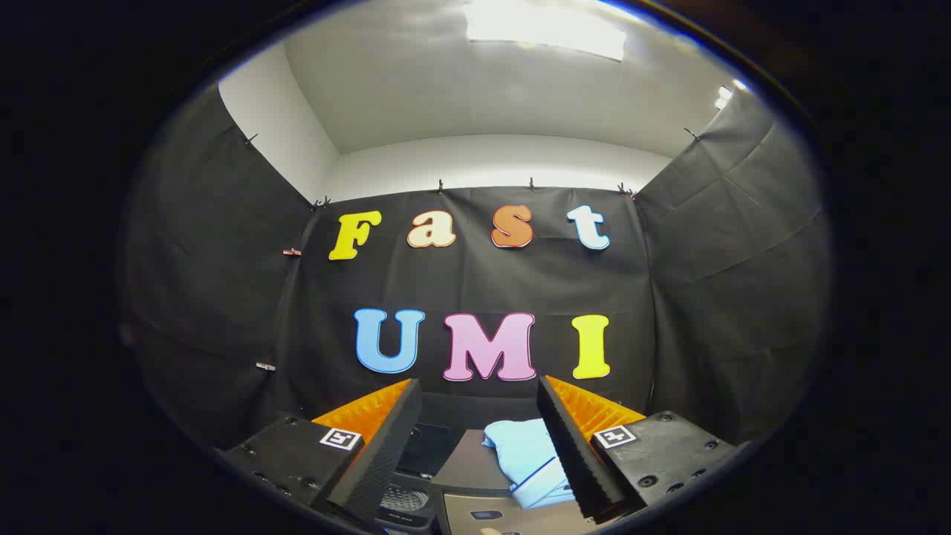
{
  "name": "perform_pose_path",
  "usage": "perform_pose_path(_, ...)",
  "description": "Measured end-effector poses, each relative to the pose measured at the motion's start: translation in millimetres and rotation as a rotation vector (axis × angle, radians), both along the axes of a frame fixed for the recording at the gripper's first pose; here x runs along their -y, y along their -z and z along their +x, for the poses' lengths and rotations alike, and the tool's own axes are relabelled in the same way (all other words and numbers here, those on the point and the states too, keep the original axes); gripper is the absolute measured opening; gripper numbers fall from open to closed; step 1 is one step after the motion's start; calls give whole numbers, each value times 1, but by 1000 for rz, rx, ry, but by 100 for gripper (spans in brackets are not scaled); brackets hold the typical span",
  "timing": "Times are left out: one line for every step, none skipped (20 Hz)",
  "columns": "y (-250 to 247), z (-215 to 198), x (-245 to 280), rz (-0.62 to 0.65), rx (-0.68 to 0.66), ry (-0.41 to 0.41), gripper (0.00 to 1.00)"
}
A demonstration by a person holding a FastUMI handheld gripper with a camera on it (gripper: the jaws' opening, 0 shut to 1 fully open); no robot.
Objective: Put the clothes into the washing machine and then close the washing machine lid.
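- The gripper (479, 416) is held high at lower centre, jaws spread, nothing pinched.
- Folded light-blue clothes (529, 457) are seen beyond, seemingly awaiting pickup.

Place: a recording booth set up for a laundry chore, not a lived-in home.
Walls: black cloth (698, 282) hung on three sides, pinned along its top edge with small clips (440, 183).
Above: plain white wall and ceiling with a bright light panel (546, 26).
Household prop: a washing machine (475, 475) low ahead, with folded light-blue clothes (524, 453) on it.
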State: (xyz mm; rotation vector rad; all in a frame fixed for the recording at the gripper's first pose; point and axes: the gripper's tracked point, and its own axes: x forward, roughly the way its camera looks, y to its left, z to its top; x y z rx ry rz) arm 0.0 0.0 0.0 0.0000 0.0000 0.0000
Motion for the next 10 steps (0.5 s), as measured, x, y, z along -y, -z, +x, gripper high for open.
perform_pose_path(1,1,-1,5,-4,0,97)
perform_pose_path(3,0,-2,10,-9,-2,97)
perform_pose_path(3,2,-2,13,-12,-3,97)
perform_pose_path(3,2,-1,15,-16,-1,97)
perform_pose_path(4,2,0,16,-18,1,97)
perform_pose_path(4,1,0,16,-18,2,98)
perform_pose_path(3,1,0,17,-16,4,98)
perform_pose_path(2,0,1,18,-13,6,98)
perform_pose_path(1,0,2,19,-11,9,98)
perform_pose_path(0,-1,3,20,-9,12,98)
